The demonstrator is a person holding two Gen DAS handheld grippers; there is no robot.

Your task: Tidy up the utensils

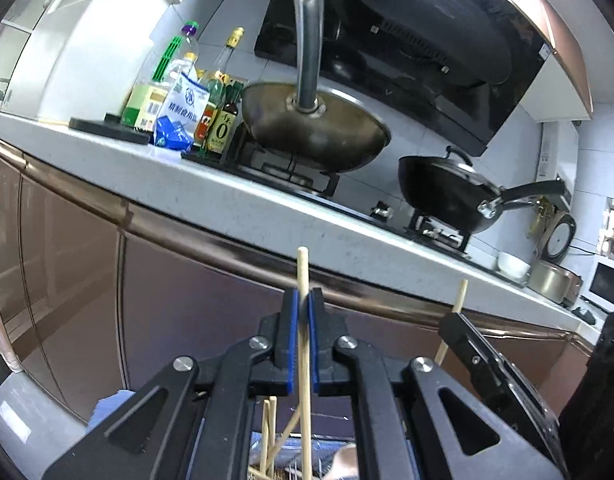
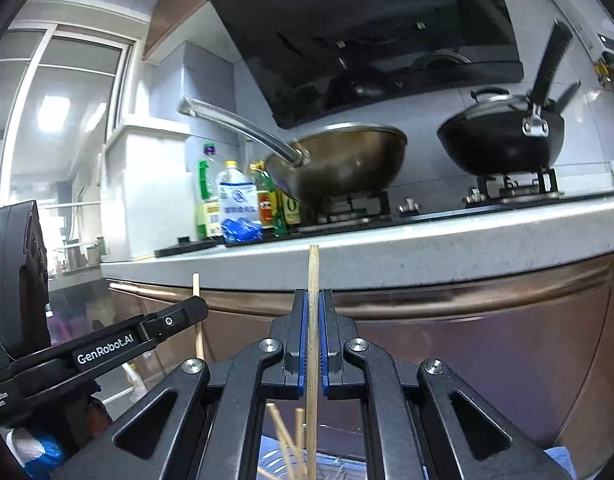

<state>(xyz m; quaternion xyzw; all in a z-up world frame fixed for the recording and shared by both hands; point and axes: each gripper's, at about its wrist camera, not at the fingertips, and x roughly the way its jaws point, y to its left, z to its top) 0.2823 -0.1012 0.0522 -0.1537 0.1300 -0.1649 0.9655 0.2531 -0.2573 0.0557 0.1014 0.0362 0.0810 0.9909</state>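
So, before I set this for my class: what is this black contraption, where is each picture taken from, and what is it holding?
There is no robot. A person holds a hand-operated two-finger tool in each hand, each carrying a camera that looks forward along its fingers. One picture comes from the left tool, the other from the right tool. Each is shut on one wooden chopstick: the left chopstick and the right chopstick, both standing roughly upright. More chopsticks show below. Each tool also shows from the side in the other's picture. Ahead is a kitchen counter with a steel wok, a black lidded pan and condiment bottles.
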